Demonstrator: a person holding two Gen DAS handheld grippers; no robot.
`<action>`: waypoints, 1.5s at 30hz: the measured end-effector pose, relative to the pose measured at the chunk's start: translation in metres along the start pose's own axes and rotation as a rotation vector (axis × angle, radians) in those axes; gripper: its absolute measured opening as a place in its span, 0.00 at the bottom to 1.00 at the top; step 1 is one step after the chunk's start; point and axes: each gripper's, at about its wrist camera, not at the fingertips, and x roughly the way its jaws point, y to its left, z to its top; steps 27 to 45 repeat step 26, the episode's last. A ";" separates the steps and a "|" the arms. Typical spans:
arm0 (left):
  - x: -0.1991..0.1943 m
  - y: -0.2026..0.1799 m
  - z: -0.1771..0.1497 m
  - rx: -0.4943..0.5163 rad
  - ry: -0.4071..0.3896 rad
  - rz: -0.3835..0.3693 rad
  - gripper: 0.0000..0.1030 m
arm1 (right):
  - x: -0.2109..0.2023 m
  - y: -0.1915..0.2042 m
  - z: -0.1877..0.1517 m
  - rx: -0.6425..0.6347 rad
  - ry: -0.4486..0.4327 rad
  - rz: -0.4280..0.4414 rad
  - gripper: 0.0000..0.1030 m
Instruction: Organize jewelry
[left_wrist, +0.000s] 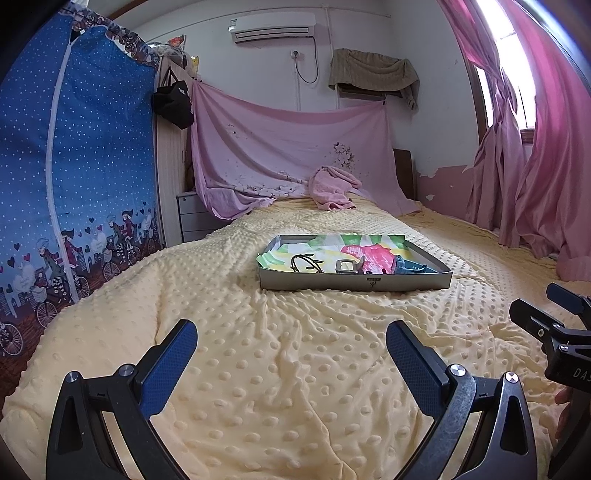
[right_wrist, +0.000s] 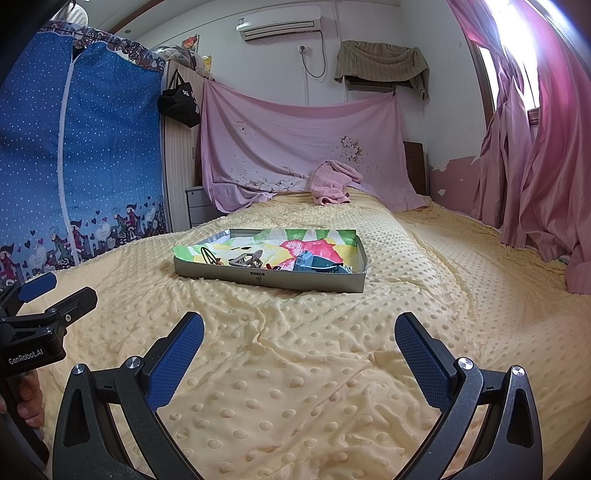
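A: Jewelry pieces lie together in the shallow grey tray (left_wrist: 354, 282) in the middle of the bed, well apart from both grippers. I see a dark looped piece (left_wrist: 304, 263), a beige claw-shaped clip (right_wrist: 246, 259) and a blue-grey plastic piece (right_wrist: 317, 265) — all on a colourful paper lining (right_wrist: 295, 245).

B: And the grippers?

A: The left gripper (left_wrist: 291, 343) hovers over the blanket with its jaws spread wide and nothing between them. The right gripper (right_wrist: 299, 336) is the same, wide apart and empty.

B: What can go wrong from here?

A: I think the tray is the risk. It looks like thin cardboard and it sits on a soft yellow blanket (left_wrist: 295, 387) with raised dots and many wrinkles, so a push on the wall may tilt it or slide it. Also the pieces are close together; the thin loops may catch on the clip when one is lifted.

B: And the grip itself?

A: The pads (right_wrist: 177, 358) are blue and textured, which helps, but the dark piece seems thin and flat — it may slip out.
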 end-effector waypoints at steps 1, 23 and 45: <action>0.000 0.000 0.000 0.001 0.000 -0.001 1.00 | 0.000 0.000 0.000 0.000 0.000 0.000 0.99; 0.000 -0.001 -0.001 0.002 0.001 -0.001 1.00 | 0.000 0.000 0.000 0.001 0.000 0.000 0.99; 0.000 -0.001 -0.001 0.003 0.001 0.001 1.00 | 0.000 0.000 0.000 0.001 0.000 0.000 0.99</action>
